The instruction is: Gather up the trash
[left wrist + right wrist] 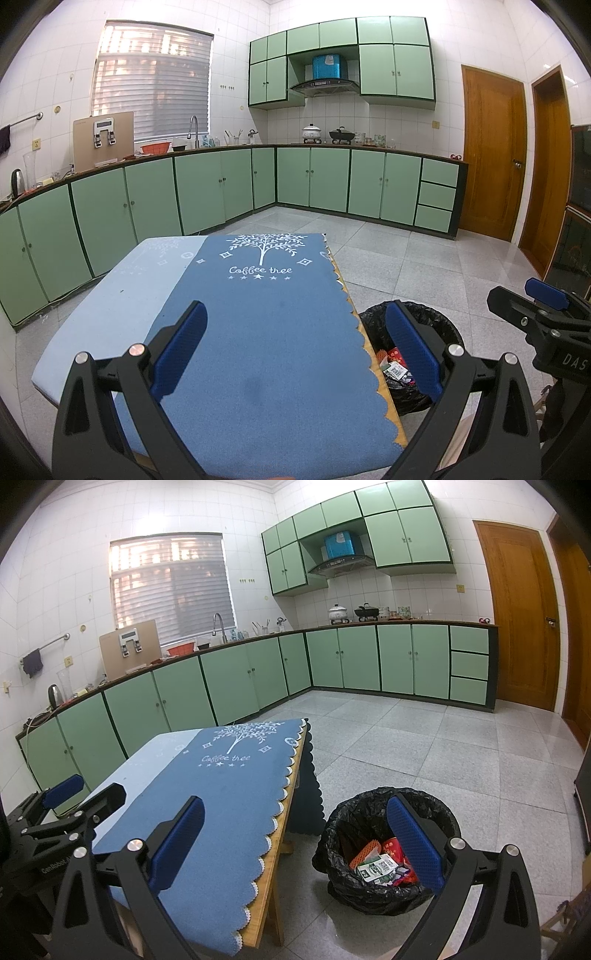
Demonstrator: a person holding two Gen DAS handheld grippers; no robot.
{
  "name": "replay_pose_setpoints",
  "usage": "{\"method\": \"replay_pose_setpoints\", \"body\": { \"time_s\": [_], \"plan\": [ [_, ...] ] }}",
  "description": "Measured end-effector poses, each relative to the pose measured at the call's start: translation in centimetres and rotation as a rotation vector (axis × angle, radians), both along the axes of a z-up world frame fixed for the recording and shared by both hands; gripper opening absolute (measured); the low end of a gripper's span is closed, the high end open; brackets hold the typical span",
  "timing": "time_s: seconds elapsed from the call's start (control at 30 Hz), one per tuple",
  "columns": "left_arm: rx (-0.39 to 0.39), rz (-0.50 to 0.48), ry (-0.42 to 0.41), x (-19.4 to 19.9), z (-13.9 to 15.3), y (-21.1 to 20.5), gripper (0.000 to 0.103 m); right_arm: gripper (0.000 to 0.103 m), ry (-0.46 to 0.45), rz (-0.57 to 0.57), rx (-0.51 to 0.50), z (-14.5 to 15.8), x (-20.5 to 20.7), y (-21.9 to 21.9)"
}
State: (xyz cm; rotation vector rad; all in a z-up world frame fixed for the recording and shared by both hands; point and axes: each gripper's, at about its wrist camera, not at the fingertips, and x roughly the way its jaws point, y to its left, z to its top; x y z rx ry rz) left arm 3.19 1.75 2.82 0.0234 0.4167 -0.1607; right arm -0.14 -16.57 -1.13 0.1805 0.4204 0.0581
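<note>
A bin lined with a black bag (373, 882) stands on the floor right of the table, and several wrappers and packets (382, 866) lie inside it. The left wrist view shows the same bin (376, 321) and its trash (394, 365) past the table's right edge. My left gripper (297, 350) hangs open above the blue "Coffee tree" cloth (266, 332), with nothing between its fingers. My right gripper (295, 845) is open too, empty, spanning the table's edge and the bin. Each gripper shows at the side of the other's view.
The wooden table (275, 853) has a pale blue mat (107, 299) on its left part. Green cabinets (199, 192) run along the left and far walls. Wooden doors (493, 155) stand at the right. Grey tiled floor (424, 753) spreads beyond the bin.
</note>
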Motion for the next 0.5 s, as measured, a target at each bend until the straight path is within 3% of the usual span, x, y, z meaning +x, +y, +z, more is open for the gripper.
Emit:
{"method": "replay_pose_setpoints", "body": {
  "time_s": [0.5],
  "plan": [
    [0.0, -0.001, 0.0, -0.16, -0.47, -0.2, 0.094, 0.097, 0.003, -0.002, 0.002, -0.15, 0.11, -0.14]
  ]
}}
